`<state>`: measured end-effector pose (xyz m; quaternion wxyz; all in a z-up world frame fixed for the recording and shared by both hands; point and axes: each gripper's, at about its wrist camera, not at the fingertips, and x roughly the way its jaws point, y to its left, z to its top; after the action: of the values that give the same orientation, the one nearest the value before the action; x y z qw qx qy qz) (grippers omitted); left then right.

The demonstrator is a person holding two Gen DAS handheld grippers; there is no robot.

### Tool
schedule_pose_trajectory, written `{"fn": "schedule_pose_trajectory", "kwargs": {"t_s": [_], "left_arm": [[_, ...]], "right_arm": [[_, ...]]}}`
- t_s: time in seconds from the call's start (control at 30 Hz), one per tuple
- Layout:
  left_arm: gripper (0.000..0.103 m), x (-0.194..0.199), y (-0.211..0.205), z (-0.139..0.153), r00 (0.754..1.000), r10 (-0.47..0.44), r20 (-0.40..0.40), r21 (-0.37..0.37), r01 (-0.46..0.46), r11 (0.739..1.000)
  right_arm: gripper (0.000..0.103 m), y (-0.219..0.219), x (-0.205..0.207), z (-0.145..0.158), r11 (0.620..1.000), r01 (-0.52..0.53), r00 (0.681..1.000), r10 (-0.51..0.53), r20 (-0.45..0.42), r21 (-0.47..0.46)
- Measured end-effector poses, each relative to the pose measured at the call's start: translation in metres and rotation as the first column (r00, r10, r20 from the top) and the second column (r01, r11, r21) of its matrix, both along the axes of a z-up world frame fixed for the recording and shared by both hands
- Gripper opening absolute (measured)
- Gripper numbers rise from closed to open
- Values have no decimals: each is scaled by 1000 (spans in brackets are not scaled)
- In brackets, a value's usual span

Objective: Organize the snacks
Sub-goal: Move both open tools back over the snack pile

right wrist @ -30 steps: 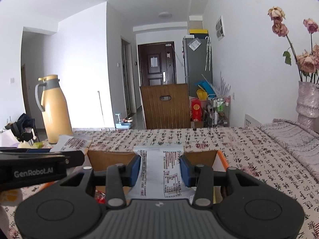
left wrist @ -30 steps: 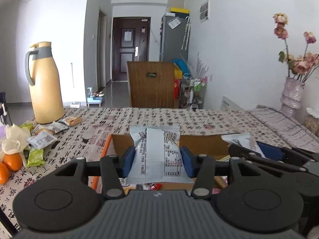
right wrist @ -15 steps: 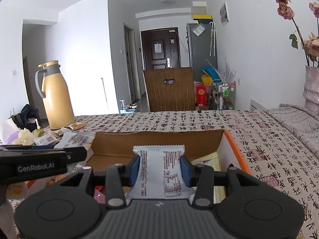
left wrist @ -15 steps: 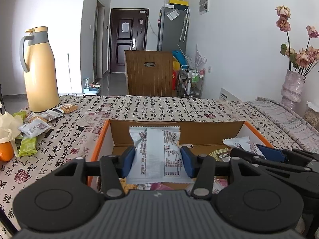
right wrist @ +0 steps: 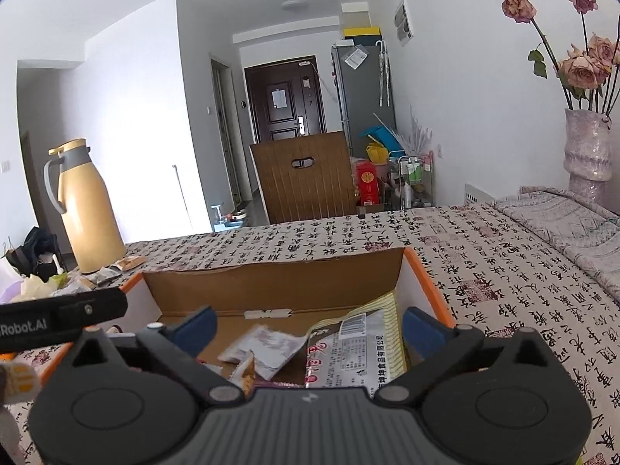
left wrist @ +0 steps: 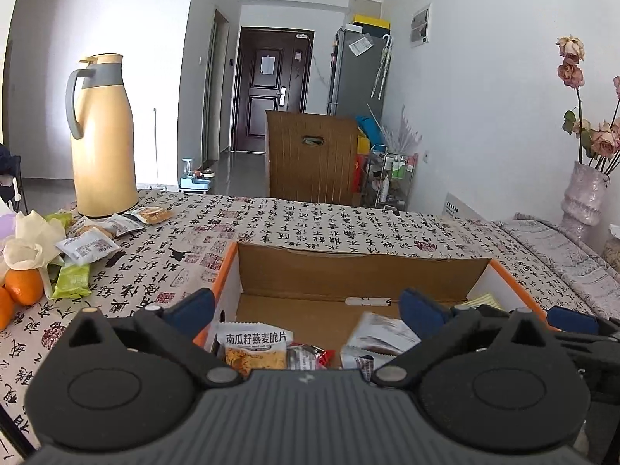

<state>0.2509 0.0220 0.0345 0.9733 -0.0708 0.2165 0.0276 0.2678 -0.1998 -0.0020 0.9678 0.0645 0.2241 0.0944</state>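
An open cardboard box with an orange rim [left wrist: 356,271] [right wrist: 271,283] sits on the table below both grippers. My left gripper [left wrist: 306,310] is open and empty over the box's left part. A white snack packet [left wrist: 381,335] lies blurred in the box under it, next to a pumpkin-seed crisp packet [left wrist: 254,348]. My right gripper [right wrist: 306,327] is open and empty over the box's right part. A white packet [right wrist: 267,350] lies below it, beside a yellow and silver packet [right wrist: 354,348].
Loose snack packets [left wrist: 93,240], oranges [left wrist: 23,286] and a yellow thermos jug [left wrist: 102,139] stand at the table's left. A vase of dried roses [right wrist: 587,151] stands at the far right. A wooden chair back [left wrist: 312,162] is behind the table.
Both grippers have opened and let go of their white packets, which have dropped into the box. Both grippers have lowered toward the box.
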Motion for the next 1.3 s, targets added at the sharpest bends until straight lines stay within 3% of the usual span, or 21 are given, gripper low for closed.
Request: {"fn": "schedule_pose_trajectory", "kwargs": {"t_s": [0.37, 0.83, 1.3], "left_arm": [[103, -4, -3, 8, 1000, -3, 11, 6, 2, 1000], [103, -42, -3, 28, 999, -11, 45, 16, 10, 1000], [103, -92, 2, 9, 999, -37, -2, 20, 37, 999]], "right_arm": [[103, -2, -2, 6, 1000, 12, 1000, -12, 8, -2], [103, -11, -36, 20, 1000, 7, 999, -7, 34, 1], [103, -18, -93, 9, 1000, -20, 1000, 20, 8, -18]]}}
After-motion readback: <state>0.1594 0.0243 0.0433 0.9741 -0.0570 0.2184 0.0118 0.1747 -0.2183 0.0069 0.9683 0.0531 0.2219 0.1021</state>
